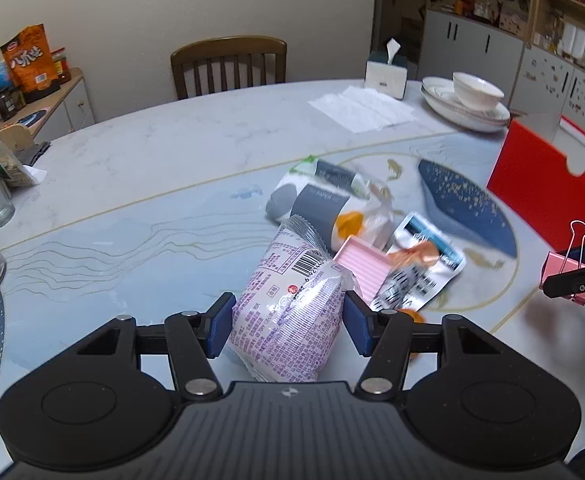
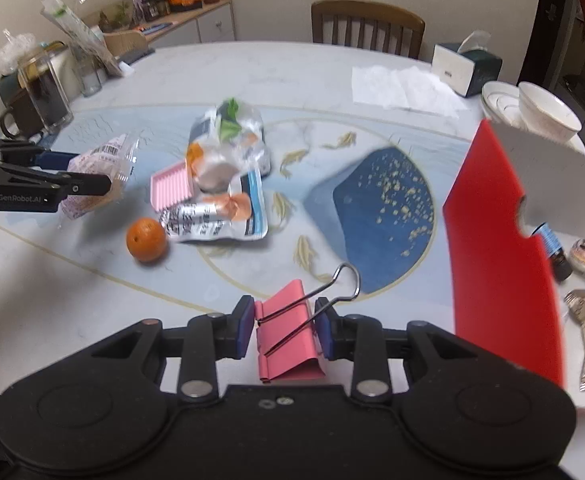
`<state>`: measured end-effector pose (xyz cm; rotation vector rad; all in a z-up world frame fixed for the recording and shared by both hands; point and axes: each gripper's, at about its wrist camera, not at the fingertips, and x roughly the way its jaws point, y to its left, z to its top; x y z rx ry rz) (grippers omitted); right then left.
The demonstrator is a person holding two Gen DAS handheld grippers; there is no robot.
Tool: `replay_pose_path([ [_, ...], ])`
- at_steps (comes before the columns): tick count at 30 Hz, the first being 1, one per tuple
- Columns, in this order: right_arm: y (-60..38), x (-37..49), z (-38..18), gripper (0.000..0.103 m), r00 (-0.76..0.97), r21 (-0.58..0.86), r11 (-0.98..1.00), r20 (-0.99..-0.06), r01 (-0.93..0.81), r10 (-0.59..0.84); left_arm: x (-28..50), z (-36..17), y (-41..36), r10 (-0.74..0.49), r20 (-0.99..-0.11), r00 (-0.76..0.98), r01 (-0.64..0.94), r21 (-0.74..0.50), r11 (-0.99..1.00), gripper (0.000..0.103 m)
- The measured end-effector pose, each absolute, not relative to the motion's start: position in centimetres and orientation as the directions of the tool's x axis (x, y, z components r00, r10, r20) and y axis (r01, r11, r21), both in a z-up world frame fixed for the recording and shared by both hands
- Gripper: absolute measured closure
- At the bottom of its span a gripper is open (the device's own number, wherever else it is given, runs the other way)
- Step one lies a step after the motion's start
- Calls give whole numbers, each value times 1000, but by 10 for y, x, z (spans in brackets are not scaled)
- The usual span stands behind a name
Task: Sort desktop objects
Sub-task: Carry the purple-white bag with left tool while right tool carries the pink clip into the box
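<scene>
Left wrist view: we see the left gripper point(image 1: 286, 324) pinching a purple-printed snack packet point(image 1: 288, 312) by its sides, long axis running away from the camera toward the table's point(image 1: 140, 168) middle, above the pile there. Only the right wrist view shows us the whole orange point(image 2: 146, 239) beside the pink ridged tray point(image 2: 171, 191), and the items inside the red box point(image 2: 496, 240) at the right edge. There the right gripper point(image 2: 286, 326) clamps a pink binder clip point(image 2: 286, 336), wire handle pointing forward and right.
</scene>
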<state>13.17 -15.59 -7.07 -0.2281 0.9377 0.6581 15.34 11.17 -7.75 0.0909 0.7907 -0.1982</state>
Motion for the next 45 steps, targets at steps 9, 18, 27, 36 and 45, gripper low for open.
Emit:
replay_pose_path([
  [9, -183, 137, -30, 71, 433, 123, 780, -773, -614, 463, 142, -43, 79, -163, -700, 696, 213, -15, 977, 46],
  [18, -215, 148, 11, 71, 501, 134, 779, -697, -612, 513, 140, -10, 32, -236, -662, 711, 277, -45, 960, 46],
  [27, -255, 169, 24, 71, 543, 131, 804, -674, -580, 501, 146, 6, -25, -302, -640, 706, 363, -40, 931, 46],
  [36, -308, 187, 19, 71, 583, 119, 845, -673, -522, 455, 163, 7, -93, -372, -638, 674, 459, -33, 888, 46],
  [45, -357, 204, 7, 71, 600, 120, 878, -688, -463, 409, 178, 3, -162, -431, -646, 630, 557, -11, 830, 46],
])
